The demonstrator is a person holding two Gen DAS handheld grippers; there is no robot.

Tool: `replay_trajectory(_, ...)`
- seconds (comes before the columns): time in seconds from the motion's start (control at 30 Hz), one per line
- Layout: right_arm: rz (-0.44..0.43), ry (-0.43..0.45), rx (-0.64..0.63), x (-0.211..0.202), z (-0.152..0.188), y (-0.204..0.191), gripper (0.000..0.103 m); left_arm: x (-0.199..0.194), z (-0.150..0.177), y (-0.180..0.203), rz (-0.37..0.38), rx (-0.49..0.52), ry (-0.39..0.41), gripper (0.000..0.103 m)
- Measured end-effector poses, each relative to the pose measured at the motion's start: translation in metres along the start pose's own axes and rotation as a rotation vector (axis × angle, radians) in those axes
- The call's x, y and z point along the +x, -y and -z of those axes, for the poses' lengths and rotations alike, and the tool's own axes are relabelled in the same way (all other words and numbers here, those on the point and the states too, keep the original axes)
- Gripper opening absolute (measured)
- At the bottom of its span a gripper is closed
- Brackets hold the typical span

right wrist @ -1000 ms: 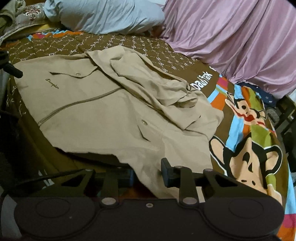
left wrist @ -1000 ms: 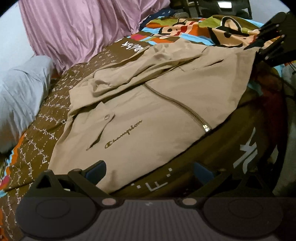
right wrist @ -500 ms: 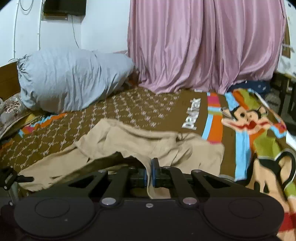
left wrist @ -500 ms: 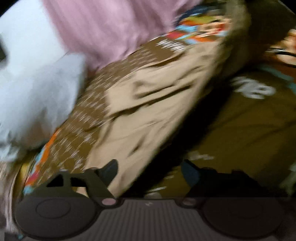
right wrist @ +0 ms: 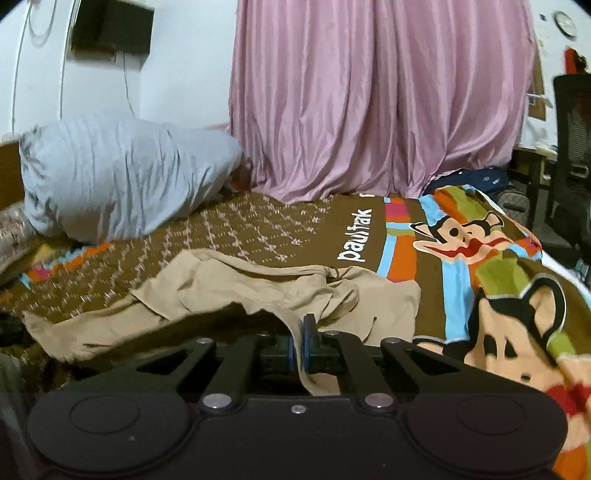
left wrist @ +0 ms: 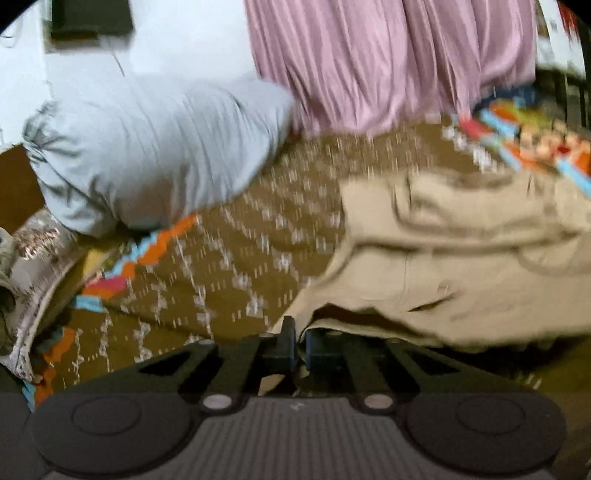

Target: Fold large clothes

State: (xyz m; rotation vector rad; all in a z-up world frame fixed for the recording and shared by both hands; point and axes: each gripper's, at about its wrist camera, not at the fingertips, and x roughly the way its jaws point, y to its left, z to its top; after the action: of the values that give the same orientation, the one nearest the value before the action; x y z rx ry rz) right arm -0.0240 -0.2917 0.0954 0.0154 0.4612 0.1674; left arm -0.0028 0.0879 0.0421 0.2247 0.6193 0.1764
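Observation:
A tan zip jacket (left wrist: 461,266) lies on a bed with a brown patterned cover (left wrist: 229,266). In the left wrist view my left gripper (left wrist: 300,343) is shut on the jacket's near hem, and a scrap of tan cloth hangs below the pads. The picture there is blurred by motion. In the right wrist view the same jacket (right wrist: 266,291) is lifted at its near edge, with shadow under it. My right gripper (right wrist: 298,345) is shut on that edge, and a strip of fabric runs down between the blue pads.
A big grey pillow (right wrist: 122,177) lies at the bed's far left. A pink curtain (right wrist: 376,96) hangs behind the bed. The cartoon monkey print (right wrist: 491,288) covers the bed's right side. A black mesh chair (right wrist: 572,147) stands at far right. A dark box (right wrist: 110,31) hangs on the white wall.
Both grippers went from open above the flat jacket to shut on its near hem. Both have risen and tilted up, lifting the hem off the bed; the wall and curtain have come into view.

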Motion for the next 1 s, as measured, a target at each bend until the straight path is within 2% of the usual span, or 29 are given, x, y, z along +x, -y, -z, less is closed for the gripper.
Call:
replay_trajectory(0.13, 0.019, 0.049, 0.03, -0.024, 0.011, 0.002, 0.002, -0.044, -0.013, -0.014, 0.055, -0.096, 0.076, 0.005)
replay_trajectory(0.27, 0.036, 0.114, 0.035, -0.062, 0.005, 0.007, 0.002, -0.09, -0.023, -0.027, 0.094, -0.121, 0.132, 0.005)
replay_trajectory(0.33, 0.049, 0.142, 0.027, -0.083, -0.002, 0.009, 0.002, -0.105, -0.032, -0.034, 0.124, -0.139, 0.134, 0.005)
replay_trajectory(0.47, 0.044, 0.177, -0.036, -0.101, -0.019, 0.007, 0.002, -0.1, -0.05, -0.038, 0.159, -0.145, 0.117, 0.005)
replay_trajectory(0.6, 0.056, 0.149, -0.164, -0.066, -0.036, 0.008, 0.002, -0.059, -0.081, -0.017, 0.087, -0.038, 0.121, 0.005)
replay_trajectory(0.7, 0.094, 0.093, -0.223, -0.012, -0.055, 0.023, 0.002, -0.01, -0.113, 0.004, 0.042, 0.002, 0.099, 0.005)
replay_trajectory(0.87, 0.126, 0.037, -0.217, 0.083, -0.073, 0.05, 0.005, 0.094, -0.166, 0.036, 0.016, -0.02, -0.057, 0.006)
replay_trajectory(0.93, 0.127, 0.006, -0.164, 0.118, -0.073, 0.059, 0.006, 0.128, -0.172, 0.049, -0.009, 0.011, -0.103, 0.006)
replay_trajectory(1.0, 0.136, -0.031, -0.101, 0.145, -0.071, 0.068, 0.013, 0.156, -0.171, 0.062, -0.024, 0.022, -0.162, 0.006)
